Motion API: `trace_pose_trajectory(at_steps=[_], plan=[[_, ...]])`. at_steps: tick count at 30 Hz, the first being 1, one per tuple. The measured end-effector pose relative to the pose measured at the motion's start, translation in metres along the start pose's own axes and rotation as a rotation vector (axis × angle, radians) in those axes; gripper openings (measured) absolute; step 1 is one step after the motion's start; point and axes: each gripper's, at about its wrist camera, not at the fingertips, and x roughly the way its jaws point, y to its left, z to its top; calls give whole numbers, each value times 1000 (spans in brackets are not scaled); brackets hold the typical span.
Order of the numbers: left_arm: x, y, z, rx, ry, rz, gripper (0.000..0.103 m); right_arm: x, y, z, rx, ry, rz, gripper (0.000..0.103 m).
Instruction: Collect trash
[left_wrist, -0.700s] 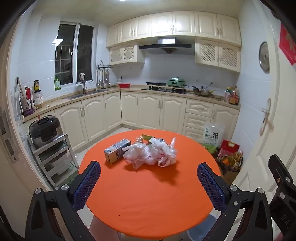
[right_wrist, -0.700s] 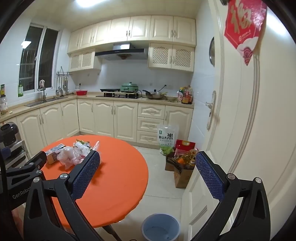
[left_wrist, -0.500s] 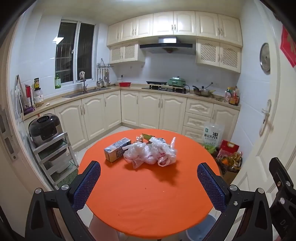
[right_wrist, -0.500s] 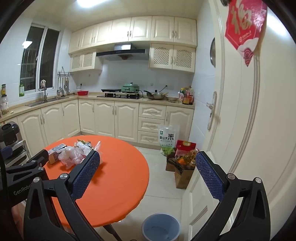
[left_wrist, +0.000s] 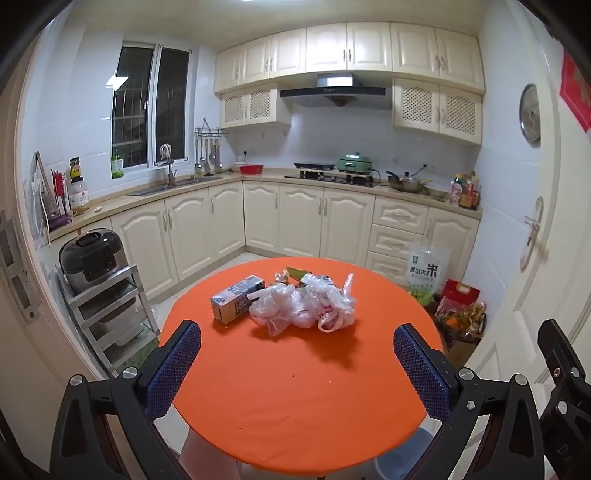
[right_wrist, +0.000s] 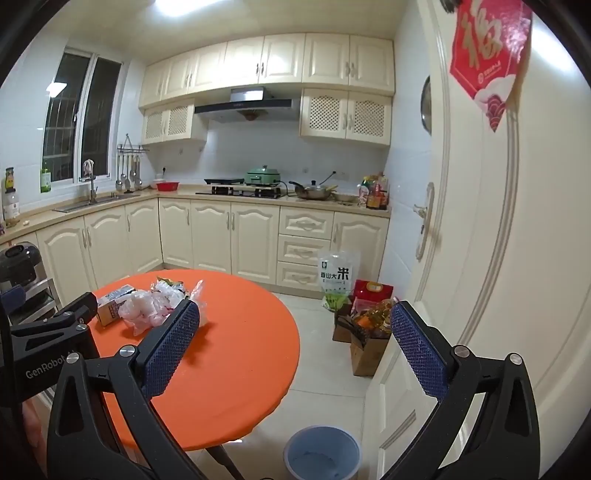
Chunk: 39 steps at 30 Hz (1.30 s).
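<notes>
Orange round tabletop (left_wrist: 295, 398) carries crumpled clear plastic bags (left_wrist: 306, 304) touching a grey drink carton (left_wrist: 236, 300). Left gripper (left_wrist: 295, 363) and right gripper (right_wrist: 295, 343) hover with jaws spread, empty. Blue plastic bin (right_wrist: 323, 452) stands on the floor.

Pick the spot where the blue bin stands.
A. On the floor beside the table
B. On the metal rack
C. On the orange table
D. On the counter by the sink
A: in the right wrist view the bin stands on the tiled floor, beside the edge of the table, apart from the trash on top.
</notes>
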Motion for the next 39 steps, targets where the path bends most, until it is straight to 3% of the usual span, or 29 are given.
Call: trace_pose_trajectory(at_steps=[10, 15, 21, 39], plan=[[-3, -3, -1, 6, -13, -30, 101, 9, -3, -5, 8, 44, 3, 103], [-2, 0, 0, -1, 9, -28, 91, 9, -2, -6, 6, 46, 15, 103], [2, -1, 2, 9, 22, -30, 87, 9, 0, -4, 2, 45, 25, 103], [0, -6, -2, 35, 9, -22, 87, 10, 2, -3, 17, 58, 60, 103]])
